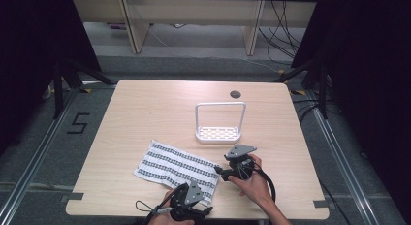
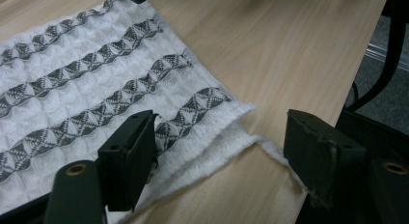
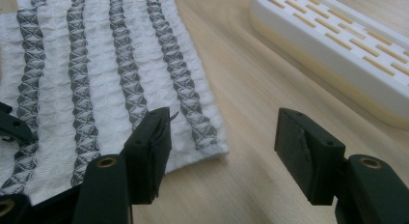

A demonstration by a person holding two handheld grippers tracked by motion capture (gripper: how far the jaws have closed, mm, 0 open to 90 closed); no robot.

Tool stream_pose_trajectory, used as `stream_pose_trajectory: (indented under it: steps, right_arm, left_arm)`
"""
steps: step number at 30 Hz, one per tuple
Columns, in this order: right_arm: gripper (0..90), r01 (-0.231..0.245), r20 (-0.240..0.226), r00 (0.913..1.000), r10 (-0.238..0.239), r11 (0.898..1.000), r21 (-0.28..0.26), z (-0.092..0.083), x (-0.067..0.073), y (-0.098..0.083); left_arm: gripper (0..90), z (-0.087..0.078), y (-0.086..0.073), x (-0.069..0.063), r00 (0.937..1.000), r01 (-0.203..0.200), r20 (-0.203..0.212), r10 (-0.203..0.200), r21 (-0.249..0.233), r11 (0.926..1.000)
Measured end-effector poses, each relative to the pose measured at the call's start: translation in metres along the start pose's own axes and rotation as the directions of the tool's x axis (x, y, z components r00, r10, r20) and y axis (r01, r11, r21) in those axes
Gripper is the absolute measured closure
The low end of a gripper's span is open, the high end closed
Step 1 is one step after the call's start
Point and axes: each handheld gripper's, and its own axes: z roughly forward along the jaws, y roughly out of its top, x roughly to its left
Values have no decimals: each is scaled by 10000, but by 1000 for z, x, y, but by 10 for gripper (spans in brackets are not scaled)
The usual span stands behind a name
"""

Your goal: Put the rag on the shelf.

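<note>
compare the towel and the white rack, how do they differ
The towel lies flat and soft on the table, near the front edge; the white rack stands rigid behind it, a tall hoop handle rising above its base. The towel carries grey patterned stripes; the rack is plain, its base cut with slots. The towel lies askew; the rack sits square. Both are mostly white.

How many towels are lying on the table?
1. The white towel with grey patterned stripes lies flat on the near part of the table, in front of the white rack. Both grippers sit at its near corners.
</note>
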Motion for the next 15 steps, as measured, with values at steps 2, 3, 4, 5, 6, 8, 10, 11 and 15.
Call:
stream_pose_trajectory:
  steps: [2, 3, 4, 5, 6, 8, 10, 11, 15]
  right_arm:
    - [395, 0, 73, 10000, 1, 10000, -78, 2, 1, 0]
    - [397, -5, 7, 10000, 5, 10000, -89, 3, 1, 0]
    - [398, 80, 52, 10000, -80, 9999, -128, 4, 1, 0]
    - [400, 59, 113, 9999, -59, 10000, 67, 2, 1, 1]
    - [401, 49, 72, 10000, -50, 9999, 163, 3, 2, 1]
    - [415, -90, 35, 10000, 90, 9999, 45, 6, 4, 0]
    - [433, 68, 53, 10000, -69, 9997, 218, 8, 5, 0]
    - [452, 28, 29, 10000, -29, 9992, 402, 9, 5, 1]
    - [522, 162, 75, 9998, -167, 9977, 657, 14, 9, 0]
  left_arm:
    - [336, -1, 0, 1, 10000, 26, -94, -26, -5, 10000]
    - [354, -1, 0, 2, 10000, -4, -83, 4, -66, 10000]
    - [372, -1, -1, 2, 9998, 144, -128, -144, -42, 9999]
    - [386, -1, 0, 1, 9999, 120, -64, -121, -193, 9997]
    - [400, -2, 0, 3, 9998, -48, -202, 47, -46, 10000]
    - [438, -3, -1, 3, 9997, -120, -216, 119, -57, 9999]
    - [470, -3, -1, 2, 9995, -155, -264, 156, 24, 9999]
    - [495, -3, -1, 2, 9993, -217, -296, 216, -20, 9998]
    - [596, -3, -1, 5, 9993, -359, -121, 356, -243, 9991]
